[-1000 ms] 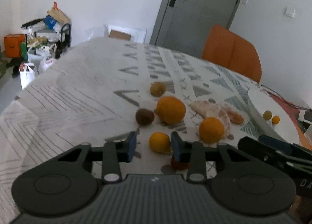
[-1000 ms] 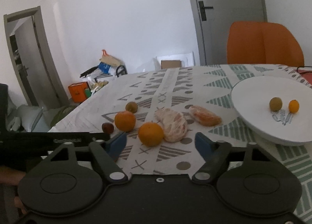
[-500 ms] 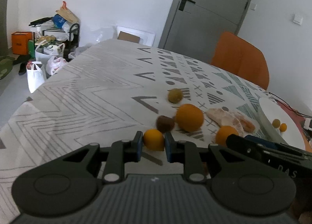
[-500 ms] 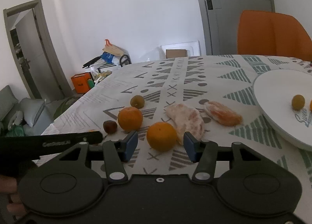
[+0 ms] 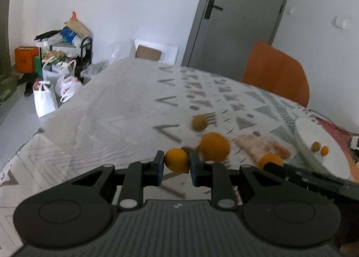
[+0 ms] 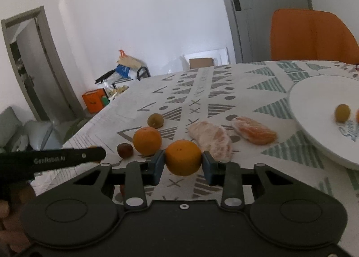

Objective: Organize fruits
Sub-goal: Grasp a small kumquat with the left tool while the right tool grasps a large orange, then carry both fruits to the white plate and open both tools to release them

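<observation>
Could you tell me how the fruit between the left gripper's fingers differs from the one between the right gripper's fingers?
The small yellow-orange fruit in the left gripper is lighter and yellower; the orange in the right gripper is a deeper orange. The orange looks the bigger: its fingers stand wider apart. The small fruit looks lifted off the tablecloth, while whether the orange is lifted cannot be told. Both are round, unpeeled citrus, each gripped on both sides.

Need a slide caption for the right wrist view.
Right tool shut on an orange over the patterned tablecloth, white plate at right.
</observation>
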Demonstrator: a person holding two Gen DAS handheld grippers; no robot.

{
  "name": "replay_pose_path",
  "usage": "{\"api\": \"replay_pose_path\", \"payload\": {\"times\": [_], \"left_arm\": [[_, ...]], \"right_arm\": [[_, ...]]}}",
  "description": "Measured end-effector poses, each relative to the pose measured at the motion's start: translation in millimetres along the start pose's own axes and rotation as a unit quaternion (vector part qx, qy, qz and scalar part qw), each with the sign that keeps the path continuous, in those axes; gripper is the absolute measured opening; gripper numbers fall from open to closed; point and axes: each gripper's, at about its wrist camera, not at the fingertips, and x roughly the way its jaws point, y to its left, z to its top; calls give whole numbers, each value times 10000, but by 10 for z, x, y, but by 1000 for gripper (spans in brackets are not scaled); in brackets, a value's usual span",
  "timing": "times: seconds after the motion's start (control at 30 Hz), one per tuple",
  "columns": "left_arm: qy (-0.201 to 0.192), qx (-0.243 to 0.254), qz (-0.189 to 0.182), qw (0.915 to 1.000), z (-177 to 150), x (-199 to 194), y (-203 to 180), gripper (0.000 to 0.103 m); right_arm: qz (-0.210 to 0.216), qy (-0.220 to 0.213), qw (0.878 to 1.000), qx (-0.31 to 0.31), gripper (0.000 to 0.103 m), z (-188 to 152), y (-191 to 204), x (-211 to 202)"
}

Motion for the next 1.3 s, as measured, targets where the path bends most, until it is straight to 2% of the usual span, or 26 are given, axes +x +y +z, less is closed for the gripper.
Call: {"api": "replay_pose_path", "payload": {"times": [0.63, 1.3], "left_arm": [[-99, 784, -501, 9956, 28, 44, -879, 22], [47, 1620, -774, 9837, -66, 263, -1788, 22]], "right_arm": [[-440, -846, 9950, 289, 34, 86, -594, -697], [-900, -1191, 9837, 1006, 34, -84, -1375, -1030]]}}
